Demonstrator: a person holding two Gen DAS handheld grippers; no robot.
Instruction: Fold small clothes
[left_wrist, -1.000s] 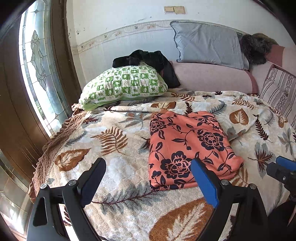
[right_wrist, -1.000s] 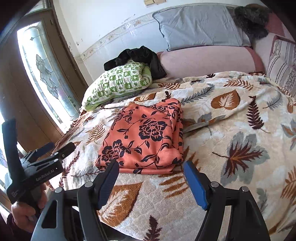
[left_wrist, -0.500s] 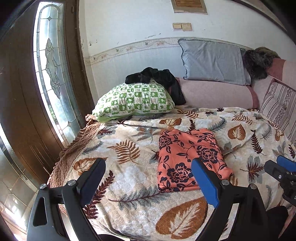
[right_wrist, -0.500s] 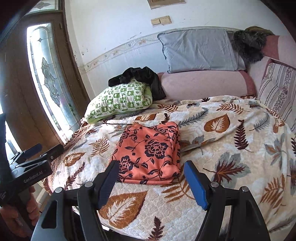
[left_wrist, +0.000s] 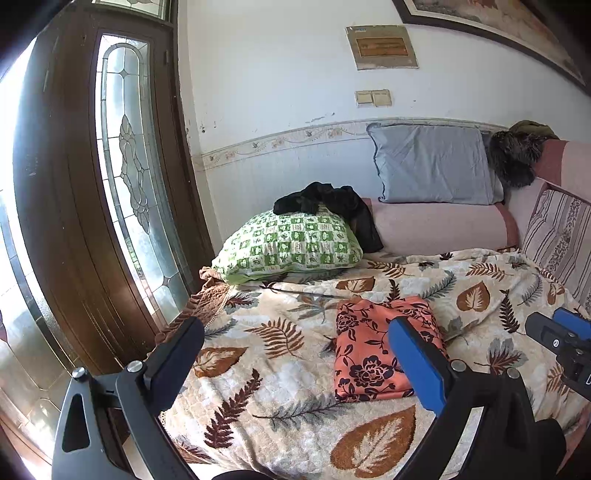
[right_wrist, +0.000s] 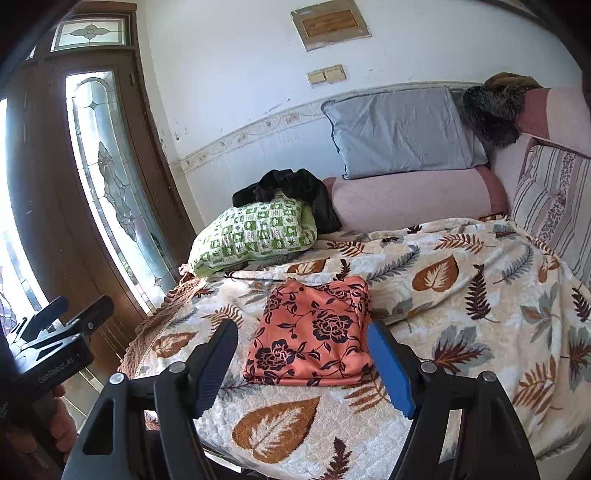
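One folded floral garment (right_wrist: 314, 332), right view alone shows hand (right_wrist: 61, 434)

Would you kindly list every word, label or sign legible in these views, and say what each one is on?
"GenRobot.AI": white lettering on the black body of the left gripper, seen in the right wrist view.
Framed plaque on the wall: it carries lines of text, too small and blurred to read.
Nothing else legible; the folded floral garment shows no label.

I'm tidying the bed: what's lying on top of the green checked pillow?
A crumpled black garment lies on the back of the green checked pillow, spilling behind it toward the pink bolster. Anything under it is covered.
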